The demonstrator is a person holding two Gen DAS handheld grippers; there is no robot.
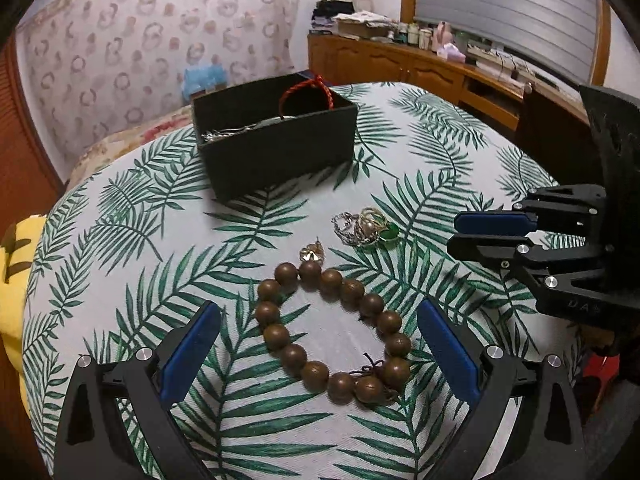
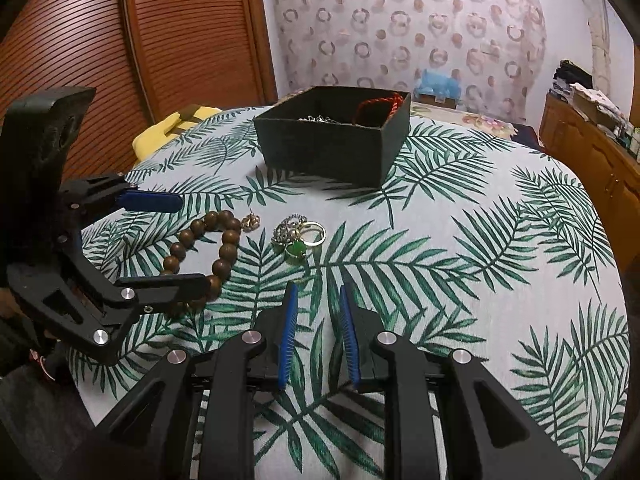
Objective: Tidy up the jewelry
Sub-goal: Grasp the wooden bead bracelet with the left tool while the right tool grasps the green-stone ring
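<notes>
Left wrist view: the left claw (image 1: 320, 340) is spread wide with nothing in it, its blue pads either side of the wooden bead bracelet (image 1: 334, 334), which lies flat on the leaf-print table (image 1: 120, 240) on the near side of the black box (image 1: 276, 140). A small gold earring (image 1: 311, 253) touches the bracelet's far beads, and a little heap of rings (image 1: 366, 226) sits between bracelet and box, a bit to the right. I'd drop straight down and pinch across one bead strand, staying off that earring. Right wrist view: the right claw (image 2: 318, 320) is nearly closed with a narrow gap, empty, hovering on the near side of the rings, well short of the box. The box already holds a red cord bracelet (image 2: 380, 108) and some silver chain.
</notes>
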